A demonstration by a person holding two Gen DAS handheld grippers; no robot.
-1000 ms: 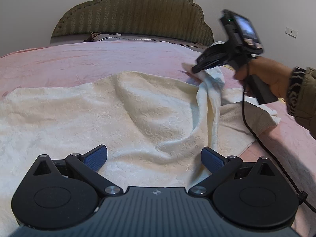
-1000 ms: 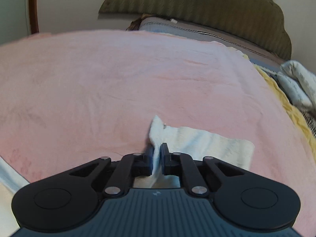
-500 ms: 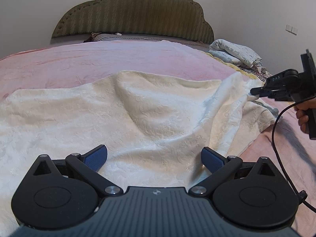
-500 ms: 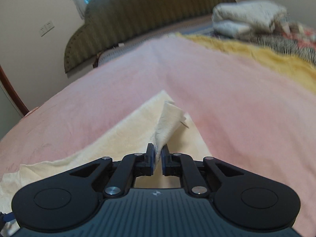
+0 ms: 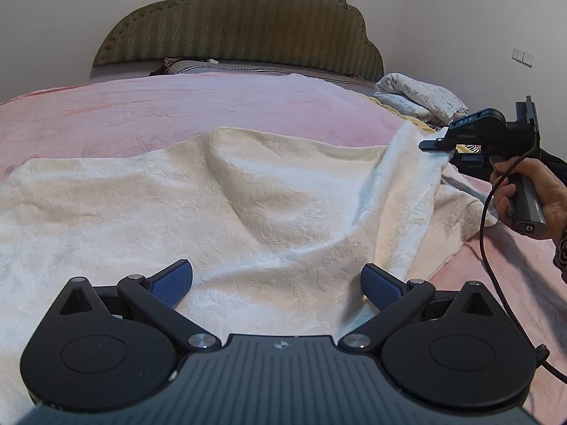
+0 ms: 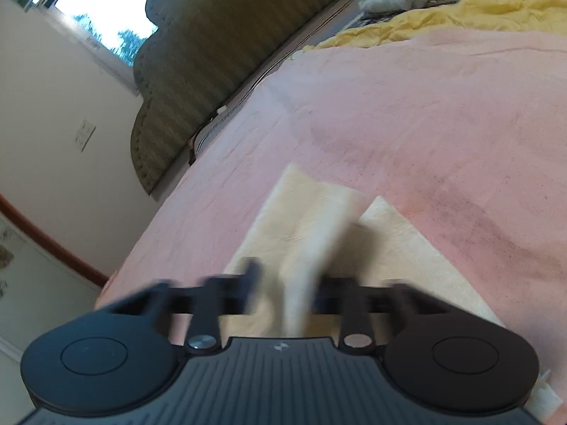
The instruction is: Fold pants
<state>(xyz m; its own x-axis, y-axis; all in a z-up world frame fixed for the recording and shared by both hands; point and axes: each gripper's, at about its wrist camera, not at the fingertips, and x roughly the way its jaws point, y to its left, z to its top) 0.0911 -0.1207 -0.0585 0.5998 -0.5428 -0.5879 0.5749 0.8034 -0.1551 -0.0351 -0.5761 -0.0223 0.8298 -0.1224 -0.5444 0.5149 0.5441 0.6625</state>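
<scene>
1. The bed (image 5: pixel 177 113) is lying under a pink blanket and filling nearly everything I am seeing.
2. The green padded headboard (image 5: pixel 241 24) is standing at the bed's far end.
3. The pants (image 5: pixel 248 194), cream and textured, are lying spread across the bed's near half, rumpled into a ridge at the middle. Their right edge is rising off the bed.
4. A folded printed quilt (image 5: pixel 421 97) is sitting at the bed's far right corner.
5. My left gripper (image 5: pixel 276 271) is hovering just above the bed, over the pants' near part. Its jaws are standing released and wide apart, gripping nothing.
6. My right gripper (image 5: pixel 436 147) is hanging over the bed's right side. Its jaws are closing tight on the lifted edge of the pants, with a strip of the cloth running between them in the blurred right wrist view.
7. A hand (image 5: pixel 531 191) is gripping that gripper's handle at the bed's right side.
8. A black cable (image 5: pixel 483 233) is trailing down from the handle over the bed's right edge.
</scene>
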